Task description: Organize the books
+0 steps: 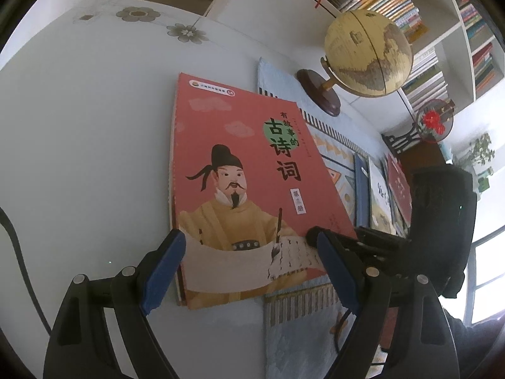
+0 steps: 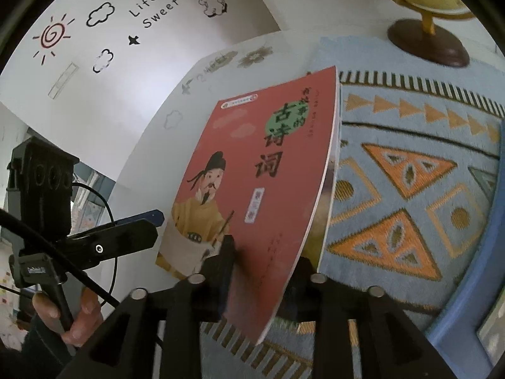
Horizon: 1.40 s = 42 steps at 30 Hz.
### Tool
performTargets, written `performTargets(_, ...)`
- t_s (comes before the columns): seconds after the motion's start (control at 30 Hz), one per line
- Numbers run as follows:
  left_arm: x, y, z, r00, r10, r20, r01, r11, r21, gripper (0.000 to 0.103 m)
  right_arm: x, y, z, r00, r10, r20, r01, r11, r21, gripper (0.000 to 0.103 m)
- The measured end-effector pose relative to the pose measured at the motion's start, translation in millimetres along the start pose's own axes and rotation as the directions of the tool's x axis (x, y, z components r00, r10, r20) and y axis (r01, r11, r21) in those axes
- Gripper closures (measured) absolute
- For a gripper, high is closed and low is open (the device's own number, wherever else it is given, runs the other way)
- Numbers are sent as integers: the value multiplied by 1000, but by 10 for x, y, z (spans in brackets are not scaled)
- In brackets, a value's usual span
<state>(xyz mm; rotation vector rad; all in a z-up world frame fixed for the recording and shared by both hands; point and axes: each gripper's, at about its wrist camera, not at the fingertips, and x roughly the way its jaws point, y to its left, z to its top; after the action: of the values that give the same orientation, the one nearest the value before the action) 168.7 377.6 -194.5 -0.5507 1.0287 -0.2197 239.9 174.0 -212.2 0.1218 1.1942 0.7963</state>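
**1 red book, 2 hand-held grippers, and the right one had the near corner**

1 thin red paperback book with a cartoon poet in a yellow robe on its cover (image 1: 252, 183) lay half on the white table with grey flower prints (image 1: 94, 126) and half on the pale blue woven mat with orange triangles (image 2: 410, 173). Its long axis ran away from both cameras, toward the yellow globe on a dark wooden stand (image 1: 369, 53).

The right hand-held gripper (image 2: 262, 262) sat at the book's near right corner. 1 black finger lay on top of the cover and the other below the lifted, bowed edge. Its jaws stood narrow with the book between them; whether the pads still pressed could not be told.

The left hand-held gripper (image 1: 249, 262) stood wide, holding nothing. Its blue pads (image 1: 164, 268) straddled the book's near short edge, the left pad just outside the spine side.

By my reading, the right hand-held gripper was the nearer one for any lift. More upright books (image 1: 378, 195) stood beyond on the right, a likely destination.
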Motion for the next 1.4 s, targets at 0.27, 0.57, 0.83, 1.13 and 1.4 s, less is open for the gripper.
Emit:
performTargets(0.27, -180, -133, -114, 998, 60, 23, -61, 998, 21, 20, -151, 18, -145, 993, -110, -36, 108, 993, -51, 52)
performTargets(0.57, -305, -1029, -619, 961, 273, 41, -275, 938, 212, 19, -1096, -77, -738, 988, -145, 53, 148, 987, -58, 52)
performTargets(0.83, -405, -2293, -1368, 981, 173, 86, -190, 941, 279, 18, -2337, -171, -1441, 964, -178, 200, 187, 982, -29, 52)
performTargets(1.13, -357, -3627, -2068, 993, 80, 89, -109, 914, 391, 15, -3694, -522, -2444, 900, -279, 335, 254, 960, 118, 51)
performTargets(1.4, -141, -4334, -2385, 999, 42, -2, -34, 843, 536, 11, -4193, -1007, -2967, 878, -325, 352, 215, 924, 318, 50)
